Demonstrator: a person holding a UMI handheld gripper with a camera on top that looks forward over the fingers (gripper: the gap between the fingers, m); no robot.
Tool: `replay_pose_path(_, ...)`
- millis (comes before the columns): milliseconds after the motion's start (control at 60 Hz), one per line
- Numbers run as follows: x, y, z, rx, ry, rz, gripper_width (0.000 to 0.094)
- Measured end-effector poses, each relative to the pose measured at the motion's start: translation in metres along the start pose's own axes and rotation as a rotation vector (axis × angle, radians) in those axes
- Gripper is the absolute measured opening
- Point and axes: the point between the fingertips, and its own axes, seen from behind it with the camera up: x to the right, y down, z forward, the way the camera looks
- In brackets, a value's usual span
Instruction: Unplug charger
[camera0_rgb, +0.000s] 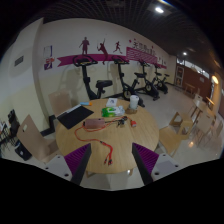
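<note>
**Approach phase, charger not yet reached**

Charger not clearly identifiable; likely among the red cable clutter (103, 150) on the round worktop (75, 140), just ahead of the tool (112, 165). Tool wide open, holding nothing. Laptop (74, 116) beyond-left, white cup (134, 103) farther back. Next: close in, locate plug, straddle it.

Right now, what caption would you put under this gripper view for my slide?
Open gripper hovers before a round wooden table holding a laptop, cup and cables, exercise bikes behind.
</note>
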Motion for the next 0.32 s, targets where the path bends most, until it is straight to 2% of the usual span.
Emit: replay_pose_path(317,-0.032,-0.01,-0.002,0.029,-0.038,-0.061,0.0859)
